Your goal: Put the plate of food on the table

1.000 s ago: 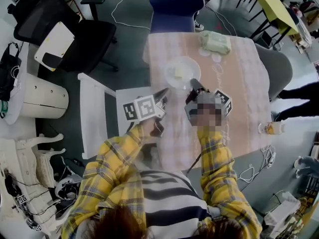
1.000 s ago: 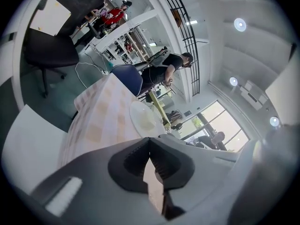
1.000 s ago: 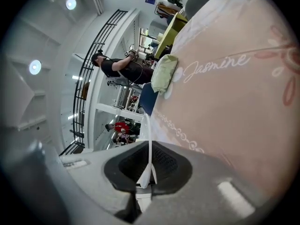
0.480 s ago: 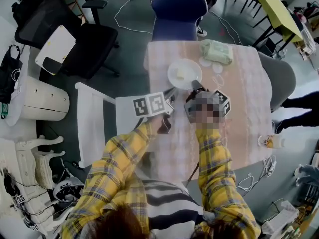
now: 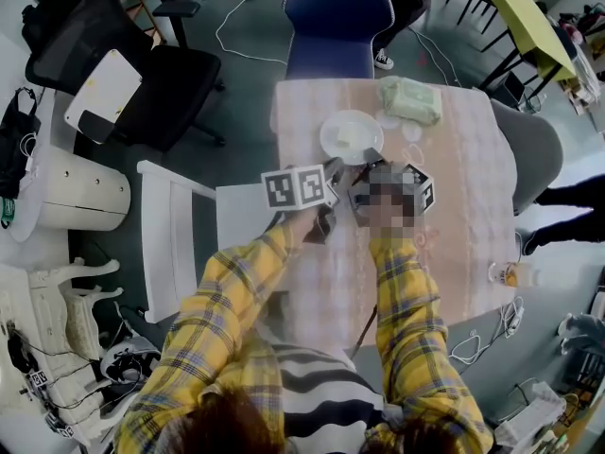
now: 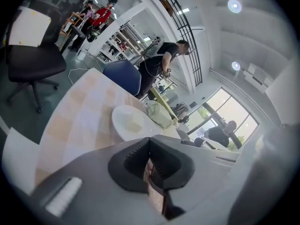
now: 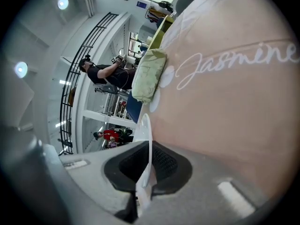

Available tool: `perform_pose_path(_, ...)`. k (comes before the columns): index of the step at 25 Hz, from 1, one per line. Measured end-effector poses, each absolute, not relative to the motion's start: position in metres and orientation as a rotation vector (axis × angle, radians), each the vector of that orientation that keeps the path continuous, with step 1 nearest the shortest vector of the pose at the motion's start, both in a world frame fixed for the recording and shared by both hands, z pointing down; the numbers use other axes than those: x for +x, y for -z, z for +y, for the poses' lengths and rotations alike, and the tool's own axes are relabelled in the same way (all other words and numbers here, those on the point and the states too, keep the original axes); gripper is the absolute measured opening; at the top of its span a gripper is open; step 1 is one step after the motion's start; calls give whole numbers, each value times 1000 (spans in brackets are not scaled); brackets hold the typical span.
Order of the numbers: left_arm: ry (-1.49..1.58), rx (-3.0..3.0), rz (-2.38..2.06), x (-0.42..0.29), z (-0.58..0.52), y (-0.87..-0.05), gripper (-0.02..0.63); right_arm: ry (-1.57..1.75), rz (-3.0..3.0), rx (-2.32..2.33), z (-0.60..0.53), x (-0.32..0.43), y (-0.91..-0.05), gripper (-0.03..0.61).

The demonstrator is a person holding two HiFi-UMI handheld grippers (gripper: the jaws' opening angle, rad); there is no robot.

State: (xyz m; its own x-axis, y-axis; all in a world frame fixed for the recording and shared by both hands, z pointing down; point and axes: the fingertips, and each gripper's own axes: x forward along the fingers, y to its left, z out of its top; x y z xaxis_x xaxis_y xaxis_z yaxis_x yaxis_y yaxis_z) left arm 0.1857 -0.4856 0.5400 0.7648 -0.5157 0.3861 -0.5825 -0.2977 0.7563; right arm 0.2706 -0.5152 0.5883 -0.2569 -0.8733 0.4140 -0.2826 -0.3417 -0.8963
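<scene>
A white plate (image 5: 351,137) with a pale piece of food lies at the near left part of the pink checked table (image 5: 454,178). Whether it rests on the cloth or hangs just above it, I cannot tell. My right gripper (image 5: 371,162) is shut on the plate's near rim. In the right gripper view the thin white plate edge (image 7: 149,139) runs between the jaws of that gripper (image 7: 149,170). My left gripper (image 5: 333,170) is just left of it, shut and holding nothing. The left gripper view shows the plate (image 6: 129,123) beyond the closed left gripper (image 6: 149,165).
A green bundle (image 5: 409,99) lies at the table's far side with small white discs beside it. A bottle (image 5: 510,272) stands near the right front edge. A blue chair (image 5: 338,17) is behind the table, a white chair (image 5: 180,235) to its left, and a black office chair (image 5: 142,74) farther left.
My left gripper has moved right and forward, closing in beside the right gripper at the plate's near rim. The plate and right gripper have hardly shifted.
</scene>
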Motion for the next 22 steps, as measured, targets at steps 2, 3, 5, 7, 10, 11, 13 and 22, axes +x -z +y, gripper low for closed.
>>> perform_pose_path(2,-104,2004,-816,192,-485,-538,-3,1642,1404,-1513,-516,270,-591,8)
perform_pose_path(3,-109,2021,-807,195,-485,-537,-5,1644,1402,-1508,-516,270,-591,8)
perform_pose_path(5,-113,2035,-792,201,-483,-536,-5,1652,1392,-1497,-517,270,-592,8)
perform_pose_path(7,-125,2034,-782,207,-481,-538,-3,1663,1378,-1487,-516,271,-594,8)
perform_pose_path(10,-165,2053,-780,210,-479,-541,-3,1670,1380,-1487,-517,270,-594,8)
perform_pose_path(11,-176,2059,-783,211,-479,-542,-3,1671,1384,-1491,-518,270,-594,8)
perform_pose_path(13,-183,2058,-785,213,-479,-544,-3,1678,1384,-1500,-519,271,-593,9)
perform_pose_path(22,-209,2034,-806,212,-480,-546,-3,1709,1417,-1624,-518,274,-594,20)
